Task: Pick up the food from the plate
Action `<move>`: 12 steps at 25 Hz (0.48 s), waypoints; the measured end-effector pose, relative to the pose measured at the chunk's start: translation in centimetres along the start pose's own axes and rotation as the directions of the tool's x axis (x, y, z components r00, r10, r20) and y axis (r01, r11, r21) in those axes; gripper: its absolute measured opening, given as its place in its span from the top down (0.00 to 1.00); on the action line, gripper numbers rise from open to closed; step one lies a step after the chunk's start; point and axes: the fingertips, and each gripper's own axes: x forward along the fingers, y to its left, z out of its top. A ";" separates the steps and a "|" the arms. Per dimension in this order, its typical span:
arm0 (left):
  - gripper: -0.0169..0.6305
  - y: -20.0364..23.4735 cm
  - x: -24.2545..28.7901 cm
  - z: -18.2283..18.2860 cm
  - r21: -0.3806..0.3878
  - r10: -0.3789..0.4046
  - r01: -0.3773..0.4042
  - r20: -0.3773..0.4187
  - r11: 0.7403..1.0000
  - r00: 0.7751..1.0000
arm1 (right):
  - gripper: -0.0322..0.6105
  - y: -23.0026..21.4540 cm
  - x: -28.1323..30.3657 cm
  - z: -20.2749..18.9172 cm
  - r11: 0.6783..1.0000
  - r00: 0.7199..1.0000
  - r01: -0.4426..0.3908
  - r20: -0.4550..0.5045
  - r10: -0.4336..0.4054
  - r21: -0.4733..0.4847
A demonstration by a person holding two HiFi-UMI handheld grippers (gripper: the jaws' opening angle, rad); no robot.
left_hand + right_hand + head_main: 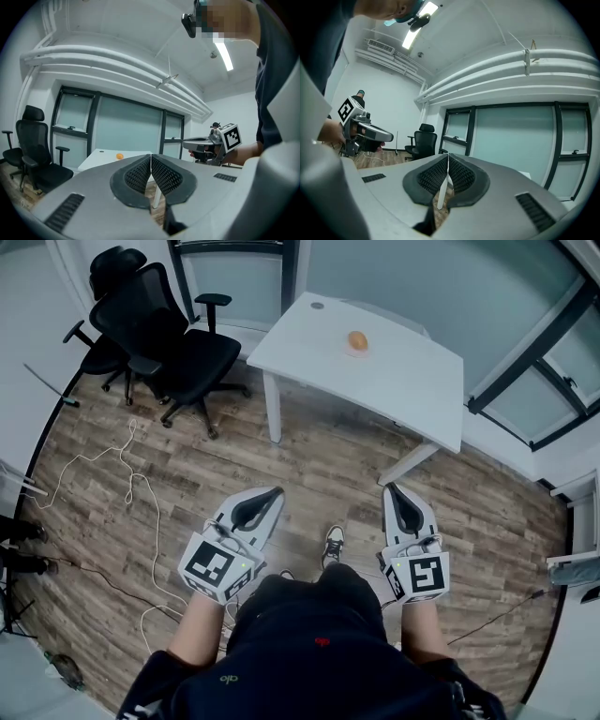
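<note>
Wood floor runs open to the table edge, food well inside.

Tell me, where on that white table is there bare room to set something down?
Most of the table is bare: its near side and right end. Only the food on its plate sits near the far edge. Office chairs crowd the floor left of it.

Small round orange food, whole, sitting on a pale plate hard to make out, on a white table, upper centre of the head view.
</note>
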 end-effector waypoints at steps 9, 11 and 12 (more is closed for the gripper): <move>0.94 3.9 4.9 1.1 0.017 0.024 -0.024 -0.004 1.000 1.000 | 0.91 -3.9 5.7 -0.4 1.000 1.000 -0.013 0.015 0.013 0.017; 0.94 4.8 6.6 1.4 0.017 0.030 -0.030 -0.007 0.999 1.000 | 0.91 -5.5 7.1 -0.7 1.000 1.000 -0.014 0.018 0.014 0.025; 0.94 5.2 7.6 1.7 0.018 0.031 -0.031 -0.008 0.999 0.999 | 0.91 -6.4 7.7 -0.7 1.000 1.000 -0.015 0.019 0.014 0.026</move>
